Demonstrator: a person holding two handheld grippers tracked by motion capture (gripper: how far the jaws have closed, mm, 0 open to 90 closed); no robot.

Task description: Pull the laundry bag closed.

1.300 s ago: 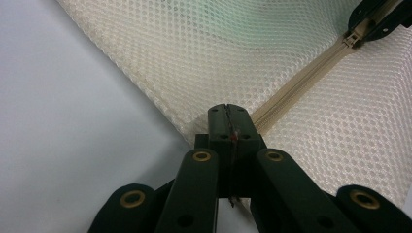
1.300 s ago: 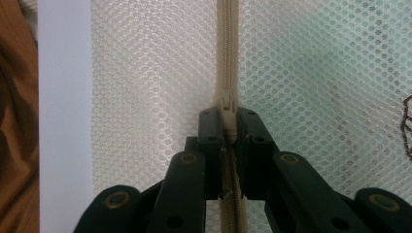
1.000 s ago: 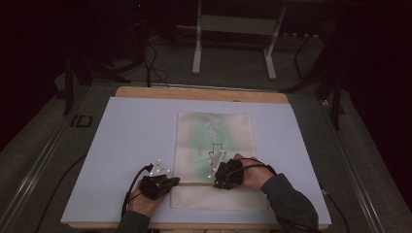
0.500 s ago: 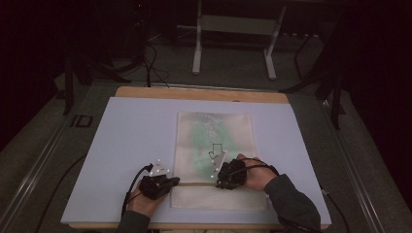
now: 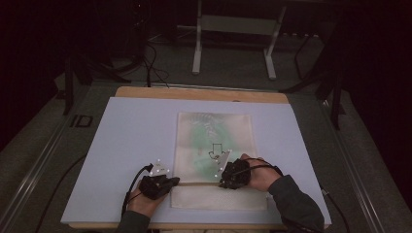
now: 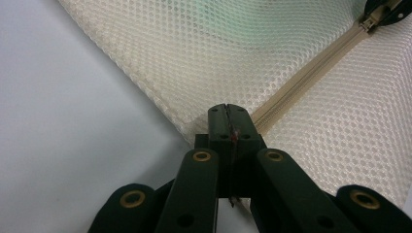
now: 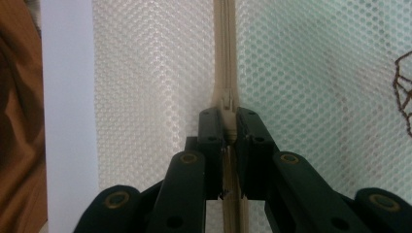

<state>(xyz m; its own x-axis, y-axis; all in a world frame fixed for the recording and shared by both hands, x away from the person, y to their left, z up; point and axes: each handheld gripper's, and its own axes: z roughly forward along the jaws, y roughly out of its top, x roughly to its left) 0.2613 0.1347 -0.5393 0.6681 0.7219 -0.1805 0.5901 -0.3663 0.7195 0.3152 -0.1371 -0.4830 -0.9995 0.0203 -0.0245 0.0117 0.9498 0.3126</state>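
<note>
A cream mesh bag [image 5: 214, 131] with something green inside lies flat on the white sheet [image 5: 121, 145]. A beige zipper [image 5: 197, 183] runs across its near part. My left gripper [image 5: 173, 181] is shut on the bag's left edge at the zipper's end [image 6: 227, 121]. From there the zipper [image 6: 311, 73] stretches away to the right gripper [image 6: 384, 9]. My right gripper [image 5: 222, 183] points left along the zipper and is shut on the zipper slider [image 7: 227, 104]. Beyond the slider the zipper [image 7: 224, 48] looks closed.
The sheet covers a wooden table [image 5: 204, 94] whose far edge shows. A metal stand [image 5: 233, 34] and cables [image 5: 150, 63] sit on the dark floor behind. Bare sheet lies left of the bag. The table's near edge [image 7: 19, 121] is close to the right hand.
The right gripper has edged very slightly to the right with the slider. The left gripper has stayed where it was.
</note>
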